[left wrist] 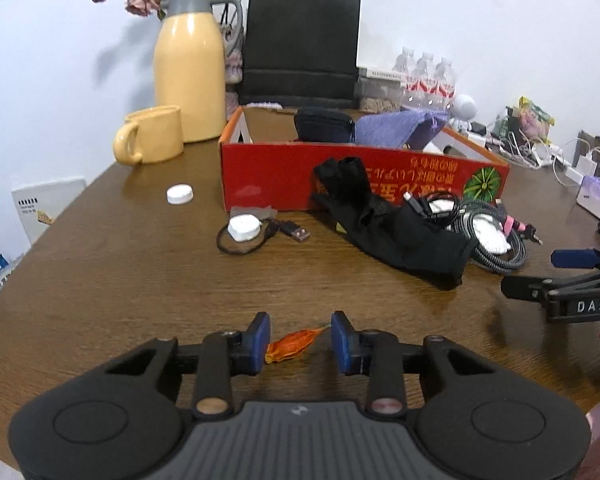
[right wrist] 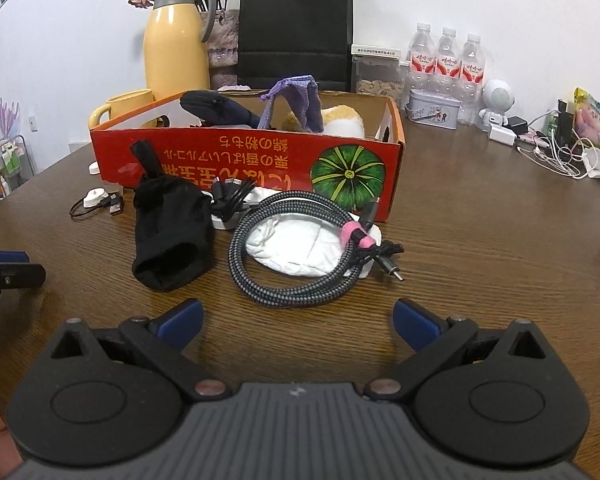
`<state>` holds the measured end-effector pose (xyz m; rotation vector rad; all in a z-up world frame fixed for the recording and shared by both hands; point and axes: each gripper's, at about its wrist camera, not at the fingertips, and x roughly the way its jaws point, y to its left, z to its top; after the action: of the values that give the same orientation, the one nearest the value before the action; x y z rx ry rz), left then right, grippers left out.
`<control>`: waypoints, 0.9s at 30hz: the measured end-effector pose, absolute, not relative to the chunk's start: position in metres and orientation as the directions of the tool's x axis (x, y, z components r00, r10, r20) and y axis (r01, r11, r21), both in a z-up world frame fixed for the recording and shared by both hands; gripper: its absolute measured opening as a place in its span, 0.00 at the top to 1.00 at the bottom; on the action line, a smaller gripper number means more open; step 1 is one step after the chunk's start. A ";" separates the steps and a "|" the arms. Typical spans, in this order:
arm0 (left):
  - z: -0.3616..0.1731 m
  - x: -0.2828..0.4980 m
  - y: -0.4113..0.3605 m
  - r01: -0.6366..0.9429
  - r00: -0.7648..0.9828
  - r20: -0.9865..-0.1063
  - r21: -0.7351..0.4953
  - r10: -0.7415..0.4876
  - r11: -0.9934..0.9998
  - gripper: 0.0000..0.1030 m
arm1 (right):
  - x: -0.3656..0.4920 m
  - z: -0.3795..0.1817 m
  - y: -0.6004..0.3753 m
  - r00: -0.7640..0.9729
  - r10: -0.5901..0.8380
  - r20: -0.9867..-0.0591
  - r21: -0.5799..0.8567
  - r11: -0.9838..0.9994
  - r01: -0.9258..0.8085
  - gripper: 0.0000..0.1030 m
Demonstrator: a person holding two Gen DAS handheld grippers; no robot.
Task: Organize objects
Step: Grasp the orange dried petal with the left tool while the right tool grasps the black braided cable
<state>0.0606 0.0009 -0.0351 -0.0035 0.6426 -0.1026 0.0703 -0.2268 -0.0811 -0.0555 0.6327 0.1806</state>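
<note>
Brown wood-grain table (left wrist: 120,280) fills both views. The left tongs (left wrist: 300,344) sit low over it, their blue pads (left wrist: 260,342) partly drawn in around a small orange wrapper (left wrist: 292,346). The left pad meets the wrapper's crumpled end; the right pad stands just clear of its thin tip, so the wrapper lies between the pads without being pinched from both sides.

Ahead of the left tongs, well apart, a red box (left wrist: 284,176) stands open-topped, with dark and purple cloth items inside. A black glove (left wrist: 384,220) lies against the box's front, ahead and to the right. A white puck with a looped black cable (left wrist: 244,230) lies ahead and slightly left, and a white cap (left wrist: 179,194) lies farther left. A yellow mug (left wrist: 152,136) and a yellow jug (left wrist: 190,68) stand beyond, left of the box.

The right tongs (right wrist: 298,324) hover over the table with pads spread wide and nothing between them. Just ahead of them lies a coiled braided cable (right wrist: 300,240) on a white tissue (right wrist: 296,246), with the glove (right wrist: 172,228) ahead to the left and the box (right wrist: 252,164) behind both.
</note>
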 end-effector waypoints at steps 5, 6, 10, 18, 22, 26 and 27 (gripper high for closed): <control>-0.026 0.067 0.002 0.072 0.823 -0.561 -0.051 -0.088 0.996 0.69 | 0.079 -0.080 -0.222 0.796 0.149 -0.587 0.012 0.984 -0.175 0.00; -0.025 0.069 0.002 0.067 0.825 -0.558 -0.055 -0.087 0.996 0.69 | 0.082 -0.079 -0.221 0.796 0.145 -0.588 0.013 0.985 -0.171 0.00; -0.024 0.079 0.002 0.056 0.830 -0.551 -0.070 -0.086 0.996 0.69 | 0.097 -0.076 -0.217 0.800 0.125 -0.588 0.015 0.990 -0.143 0.00; -0.026 0.100 0.004 0.046 0.830 -0.550 -0.098 -0.093 0.994 0.69 | 0.127 -0.081 -0.214 0.782 0.065 -0.620 0.011 0.997 -0.074 0.00; -0.028 0.106 0.004 0.055 0.827 -0.553 -0.108 -0.106 0.993 0.69 | 0.131 -0.085 -0.223 0.774 0.074 -0.629 0.071 0.997 -0.037 0.04; -0.030 0.109 0.005 0.050 0.825 -0.555 -0.117 -0.107 0.992 0.69 | 0.124 -0.082 -0.229 0.781 0.108 -0.615 0.106 0.993 -0.054 0.10; -0.030 0.109 0.005 0.047 0.826 -0.554 -0.117 -0.105 0.992 0.69 | 0.122 -0.082 -0.229 0.785 0.108 -0.610 0.103 0.993 -0.057 0.10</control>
<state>0.1092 0.0049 -0.0302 -0.0994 0.5942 -0.0809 0.1217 -0.2292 -0.0822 0.0801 0.6625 0.0894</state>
